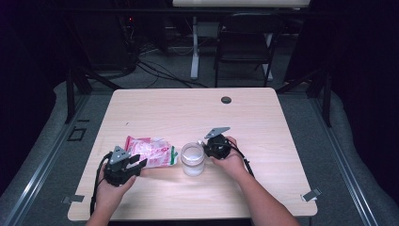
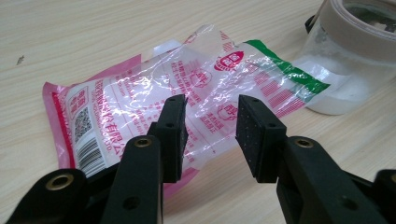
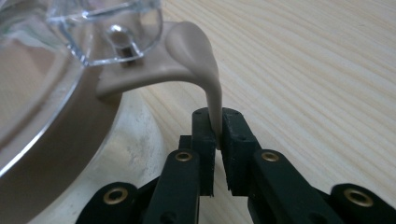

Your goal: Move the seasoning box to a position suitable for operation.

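Right hand-held gripper [image 3: 215, 135] clamps the beige latch tab [image 3: 212, 93] of the clear round jar [image 1: 193, 159]; left hand-held gripper [image 2: 210, 135] stands apart over the pink-and-green plastic packet [image 2: 154, 98].

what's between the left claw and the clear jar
The pink-and-green printed plastic packet lies flat between the left claw and the clear lidded jar, seen in the high view.

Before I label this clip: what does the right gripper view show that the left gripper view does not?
Right gripper view: the right gripper pinching the jar's beige lid tab, plus a clear latch.
Left gripper view: the left gripper, jaws apart, over a printed plastic packet.
Both: the jar and the wooden table.
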Motion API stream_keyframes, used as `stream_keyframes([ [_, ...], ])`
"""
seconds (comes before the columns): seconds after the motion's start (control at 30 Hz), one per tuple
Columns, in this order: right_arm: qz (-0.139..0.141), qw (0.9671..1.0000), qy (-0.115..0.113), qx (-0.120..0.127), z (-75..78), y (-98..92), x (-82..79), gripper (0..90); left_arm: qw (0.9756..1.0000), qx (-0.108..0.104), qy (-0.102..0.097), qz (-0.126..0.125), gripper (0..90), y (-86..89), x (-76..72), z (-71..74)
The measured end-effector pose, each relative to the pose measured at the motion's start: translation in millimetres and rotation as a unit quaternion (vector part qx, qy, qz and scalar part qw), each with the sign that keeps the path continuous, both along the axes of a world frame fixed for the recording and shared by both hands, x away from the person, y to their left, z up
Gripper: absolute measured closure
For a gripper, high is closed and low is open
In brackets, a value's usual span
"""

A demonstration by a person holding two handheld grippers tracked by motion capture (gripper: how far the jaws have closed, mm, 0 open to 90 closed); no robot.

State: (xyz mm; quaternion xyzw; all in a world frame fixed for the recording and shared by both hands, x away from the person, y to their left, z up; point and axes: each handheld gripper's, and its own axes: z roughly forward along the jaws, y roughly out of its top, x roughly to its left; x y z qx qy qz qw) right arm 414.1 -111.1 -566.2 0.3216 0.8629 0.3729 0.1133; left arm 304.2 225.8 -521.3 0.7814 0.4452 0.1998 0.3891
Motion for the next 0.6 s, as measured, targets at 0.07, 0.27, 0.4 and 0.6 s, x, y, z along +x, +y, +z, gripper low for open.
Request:
stream_keyframes([
  [0.07, -0.007, 1.0, -0.001, -0.005, 0.7, -0.3, -1.1, 84.7, 1.0, 0.0, 0.0, -0.005, 63.1, -2.9, 0.4, -0.4],
  [0.27, -0.045, 0.9988, -0.012, -0.012, 0.4, -4.7, -7.1, 85.4, 0.9999, -0.001, -0.001, -0.015, 63.1, -8.8, 2.9, -0.7],
  [0.4, -0.079, 0.9965, -0.018, -0.02, 1.0, -8.1, -12.5, 85.9, 0.9997, -0.003, -0.005, -0.023, 63.4, -13.6, 4.5, 0.2],
  [0.6, -0.116, 0.9922, -0.028, -0.038, 1.6, -8.9, -22.9, 86.7, 0.9991, -0.012, -0.013, -0.037, 64.9, -21.5, 8.5, 4.4],
])
